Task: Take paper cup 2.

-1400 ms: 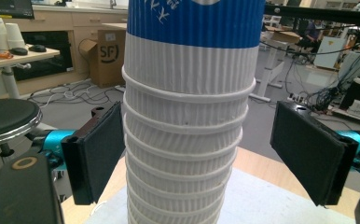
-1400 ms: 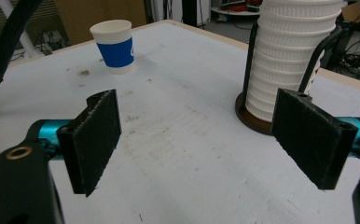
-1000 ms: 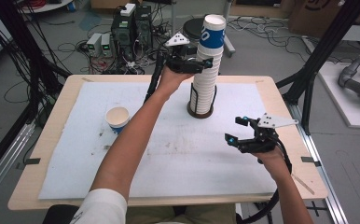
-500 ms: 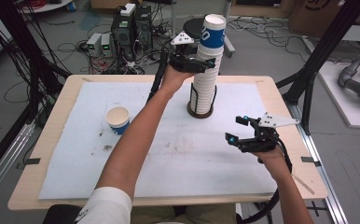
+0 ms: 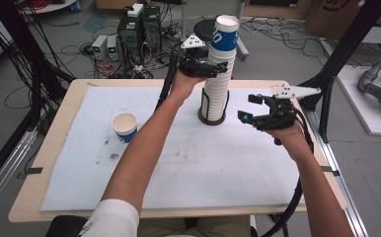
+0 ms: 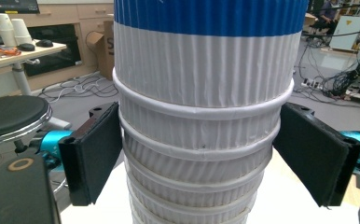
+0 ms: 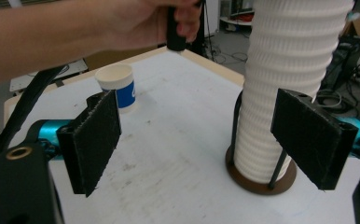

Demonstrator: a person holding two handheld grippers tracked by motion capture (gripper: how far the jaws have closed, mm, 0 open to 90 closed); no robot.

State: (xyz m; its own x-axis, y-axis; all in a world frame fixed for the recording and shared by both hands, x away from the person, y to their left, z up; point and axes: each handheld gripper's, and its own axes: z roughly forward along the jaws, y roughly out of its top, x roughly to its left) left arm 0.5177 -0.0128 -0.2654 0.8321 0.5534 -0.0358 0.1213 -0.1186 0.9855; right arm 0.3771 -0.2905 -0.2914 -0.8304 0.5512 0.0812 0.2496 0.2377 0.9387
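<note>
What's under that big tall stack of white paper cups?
The tall stack of ribbed white paper cups stands in a round dark holder with thin black upright rods. The holder's middle is hidden beneath the cups.

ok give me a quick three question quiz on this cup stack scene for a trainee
1. True or false: the left tongs have their pads on either side of the tall stack of ribbed white paper cups, just below the blue-banded top cup.
2. Multiple choice: where does the single blue and white paper cup stand? A) on the stack B) upright on the white table cover, apart from the stack C) between the right tongs' pads
3. Fill in: the stack stands in a dark round ____ with upright wires.

Key: 1 true; 2 B; 3 holder. The right tongs hold nothing.
</note>
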